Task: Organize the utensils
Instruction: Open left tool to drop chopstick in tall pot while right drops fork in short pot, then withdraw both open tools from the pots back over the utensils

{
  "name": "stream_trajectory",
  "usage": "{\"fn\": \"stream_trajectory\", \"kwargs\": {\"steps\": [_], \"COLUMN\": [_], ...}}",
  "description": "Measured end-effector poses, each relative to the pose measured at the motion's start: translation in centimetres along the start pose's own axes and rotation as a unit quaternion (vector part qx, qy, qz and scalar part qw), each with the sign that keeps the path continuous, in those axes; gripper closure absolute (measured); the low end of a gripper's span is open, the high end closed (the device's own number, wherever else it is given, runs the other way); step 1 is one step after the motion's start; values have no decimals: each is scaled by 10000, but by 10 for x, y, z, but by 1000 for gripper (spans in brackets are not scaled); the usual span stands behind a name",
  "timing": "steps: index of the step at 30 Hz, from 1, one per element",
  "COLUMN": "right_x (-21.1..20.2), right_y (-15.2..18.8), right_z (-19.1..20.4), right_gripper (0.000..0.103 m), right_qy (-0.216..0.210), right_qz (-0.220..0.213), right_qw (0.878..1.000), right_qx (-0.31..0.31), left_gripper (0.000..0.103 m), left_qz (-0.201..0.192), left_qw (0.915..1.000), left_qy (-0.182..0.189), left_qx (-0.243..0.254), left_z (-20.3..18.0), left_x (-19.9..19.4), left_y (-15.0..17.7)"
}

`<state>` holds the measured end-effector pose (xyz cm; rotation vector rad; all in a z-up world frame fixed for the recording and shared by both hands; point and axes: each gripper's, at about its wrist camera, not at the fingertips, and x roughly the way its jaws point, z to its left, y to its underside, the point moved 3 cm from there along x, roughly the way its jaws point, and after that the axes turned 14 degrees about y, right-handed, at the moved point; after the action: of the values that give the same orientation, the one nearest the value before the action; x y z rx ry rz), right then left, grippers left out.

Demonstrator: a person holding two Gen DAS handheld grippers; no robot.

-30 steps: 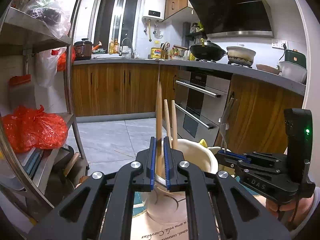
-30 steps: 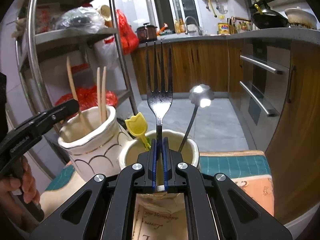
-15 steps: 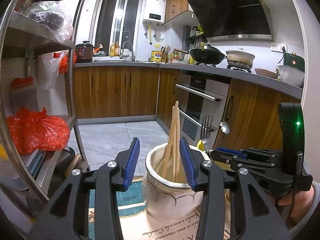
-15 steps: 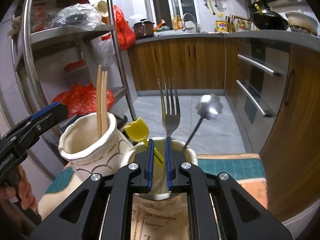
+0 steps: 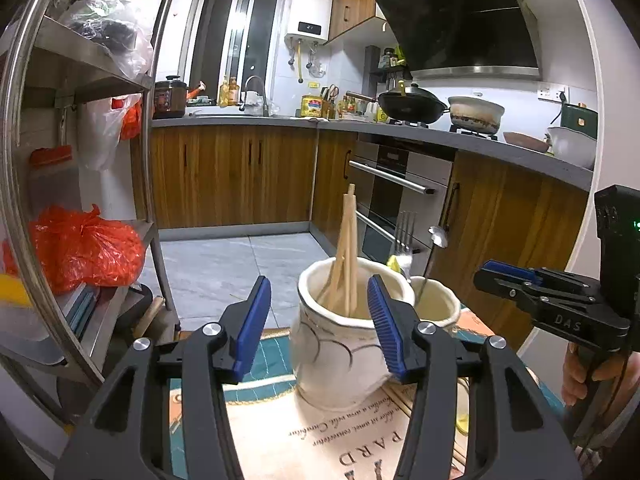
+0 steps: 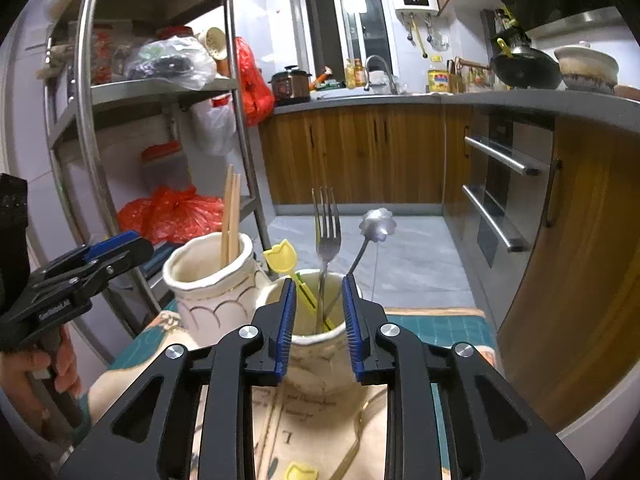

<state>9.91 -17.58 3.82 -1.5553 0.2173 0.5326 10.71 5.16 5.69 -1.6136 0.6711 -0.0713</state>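
Left gripper (image 5: 319,312) and right gripper (image 6: 319,314): jaws just opened, parted, gripping nothing. Chopsticks (image 5: 346,252) standing in left jar (image 5: 340,356); fork (image 6: 327,236), spoon (image 6: 370,240) and yellow tulip pick (image 6: 285,260) standing in right jar (image 6: 320,364). Jars side by side on printed mat (image 5: 320,436).

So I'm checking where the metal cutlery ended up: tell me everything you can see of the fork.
The fork is shiny silver metal with four tines pointing up. It stands nearly upright, handle down inside the cream ceramic jar, beside a yellow tulip-topped pick and a flower-headed metal spoon. The right tool has just opened; its blue pads stand clear of the handle.
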Motion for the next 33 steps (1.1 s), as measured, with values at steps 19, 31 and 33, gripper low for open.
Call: {"fn": "stream_trajectory", "kwargs": {"steps": [19, 31, 33], "right_x": [-12, 9, 13], "right_y": [52, 82, 86], "right_z": [-44, -34, -32], "right_gripper": [5, 5, 5], "right_qy": [660, 764, 764], "right_qz": [590, 1162, 1262], "right_qw": [9960, 9901, 9888], "right_qx": [84, -194, -244], "left_gripper": [6, 6, 6], "left_qz": [636, 1239, 1317], "left_qw": [9979, 9922, 9912], "left_qy": [46, 29, 14], "left_qx": [134, 103, 123], "left_z": [-29, -30, -30], "left_x": [-17, -6, -3], "left_y": [49, 90, 95]}}
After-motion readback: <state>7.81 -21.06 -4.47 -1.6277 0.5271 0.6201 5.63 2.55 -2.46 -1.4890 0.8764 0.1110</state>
